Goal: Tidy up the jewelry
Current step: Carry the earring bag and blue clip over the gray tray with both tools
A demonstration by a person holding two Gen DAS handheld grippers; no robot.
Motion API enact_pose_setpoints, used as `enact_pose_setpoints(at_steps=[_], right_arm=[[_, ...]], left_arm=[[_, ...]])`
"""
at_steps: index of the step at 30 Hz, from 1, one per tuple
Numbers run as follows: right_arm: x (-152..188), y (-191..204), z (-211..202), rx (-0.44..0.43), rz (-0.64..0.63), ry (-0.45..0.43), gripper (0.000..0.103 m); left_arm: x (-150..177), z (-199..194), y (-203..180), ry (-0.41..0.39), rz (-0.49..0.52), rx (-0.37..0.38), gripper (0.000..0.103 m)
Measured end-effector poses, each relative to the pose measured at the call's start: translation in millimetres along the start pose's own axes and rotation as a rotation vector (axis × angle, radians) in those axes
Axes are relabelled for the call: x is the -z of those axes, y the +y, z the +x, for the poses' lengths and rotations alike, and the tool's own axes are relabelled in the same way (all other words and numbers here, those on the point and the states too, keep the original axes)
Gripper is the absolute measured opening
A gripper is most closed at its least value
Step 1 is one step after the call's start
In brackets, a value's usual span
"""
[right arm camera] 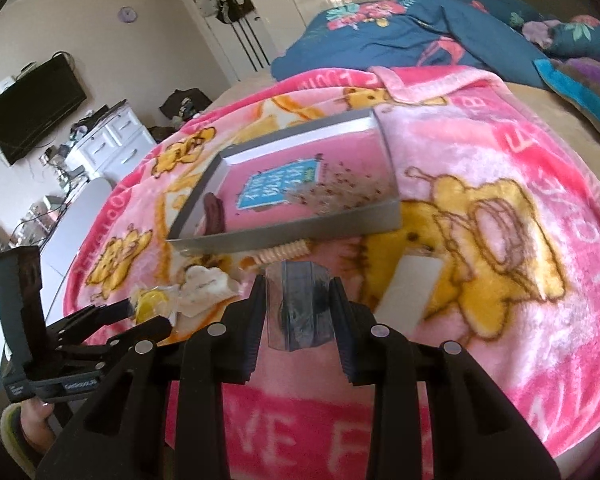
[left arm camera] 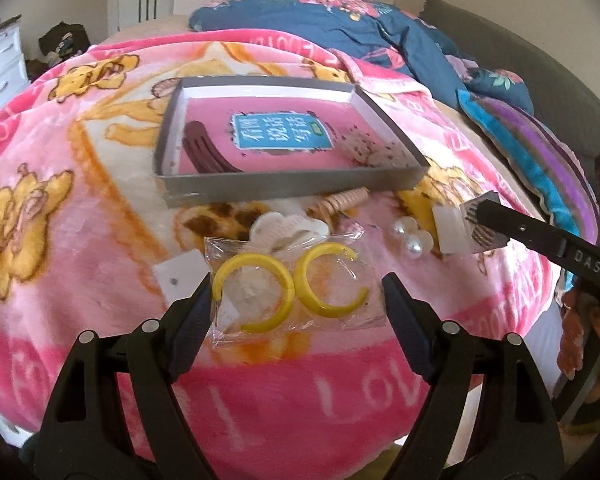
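A clear bag with two yellow hoop earrings (left arm camera: 292,288) spans the gap between my left gripper's (left arm camera: 296,300) wide-set fingers, and both pads touch its edges. My right gripper (right arm camera: 298,300) is shut on a small clear packet with something dark inside (right arm camera: 300,312). The left wrist view shows that packet (left arm camera: 476,224) too, held above the blanket at the right. Beyond both lies a grey tray (left arm camera: 292,190) with a pink book and a maroon comb (left arm camera: 208,148) in it. My left gripper (right arm camera: 136,312) appears low on the left of the right wrist view.
Loose on the pink bear blanket (left arm camera: 100,208) before the tray lie a white claw clip (left arm camera: 284,228), a peach coil tie (left arm camera: 340,202), pearl pieces (left arm camera: 410,236) and white cards (left arm camera: 180,276). A blue floral duvet (left arm camera: 340,20) and a striped pillow (left arm camera: 540,152) lie behind.
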State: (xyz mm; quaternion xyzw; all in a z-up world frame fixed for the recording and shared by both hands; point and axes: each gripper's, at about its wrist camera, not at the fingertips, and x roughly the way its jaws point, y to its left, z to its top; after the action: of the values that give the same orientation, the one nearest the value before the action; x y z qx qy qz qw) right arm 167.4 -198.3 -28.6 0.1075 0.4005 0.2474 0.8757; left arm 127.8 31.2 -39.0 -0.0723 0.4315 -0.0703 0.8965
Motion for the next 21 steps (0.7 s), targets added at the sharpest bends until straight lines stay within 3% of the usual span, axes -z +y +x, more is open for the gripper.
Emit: enact_pose_setpoints(at_steps=[12, 21], right_arm=[[-24.9, 34.3, 3.1, -0.059, -0.05, -0.036, 0.03], [-47.4, 42.3, 3.3, -0.072, -0.055, -0.078, 0.03]], left_arm=[[-25.4, -10.8, 20.5, -0.038, -0.044, -0.018, 0.074], [-56.0, -14.0, 22.4, -0.07, -0.024, -0.03, 0.074]])
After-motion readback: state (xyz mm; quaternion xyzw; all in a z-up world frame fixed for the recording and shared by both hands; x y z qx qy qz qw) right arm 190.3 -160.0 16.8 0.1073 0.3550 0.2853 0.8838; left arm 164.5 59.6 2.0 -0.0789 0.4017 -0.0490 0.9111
